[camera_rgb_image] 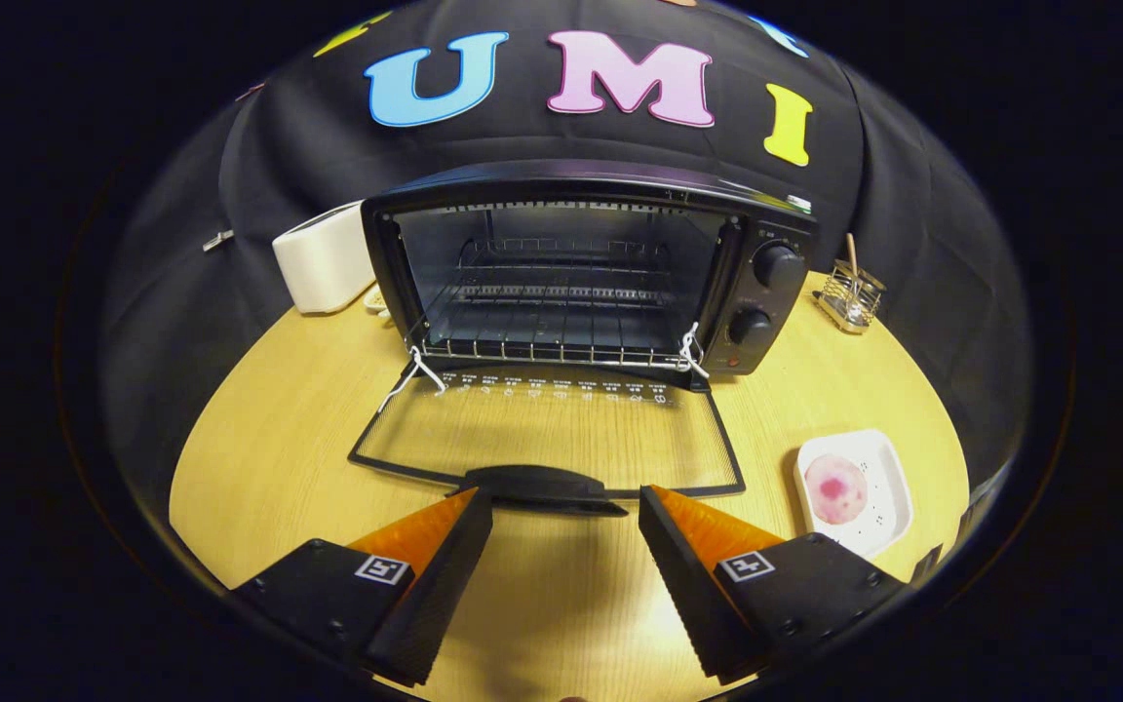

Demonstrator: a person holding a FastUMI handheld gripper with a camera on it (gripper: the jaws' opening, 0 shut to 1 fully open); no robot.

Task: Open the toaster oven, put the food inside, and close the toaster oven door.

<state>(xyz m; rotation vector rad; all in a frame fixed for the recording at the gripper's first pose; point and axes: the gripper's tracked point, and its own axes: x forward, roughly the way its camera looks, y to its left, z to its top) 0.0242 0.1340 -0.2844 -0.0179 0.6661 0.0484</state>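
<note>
Gripper view: the toaster oven [586, 268] stands at twelve o'clock from the fingers, well beyond them on the wooden table [269, 448], its cavity open and a wire rack [547, 327] showing inside with nothing on it. Its glass door [547, 429] lies folded down flat toward the fingers, and the door handle [542, 487] sits just ahead of the fingertips, between their lines but touched by neither. The food [835, 487], a round pinkish piece, rests on a white tray [888, 468] at about two o'clock from the gripper [566, 512], just beside the right finger and apart from the oven.

The gripper's fingers stand wide apart, holding nothing.

My judgement: the opening step looks done, and the step in hand is fetching the food. The next move calls for swinging the gripper toward two o'clock, lowering over the tray, and closing on the piece gently, since it looks flat and thin and may be hard to get under. Carrying it in will mean clearing the lowered door.

Further out, a white appliance [323, 258] stands at ten o'clock beside the oven, and a small wire holder [852, 297] with a stick in it at one o'clock.
</note>
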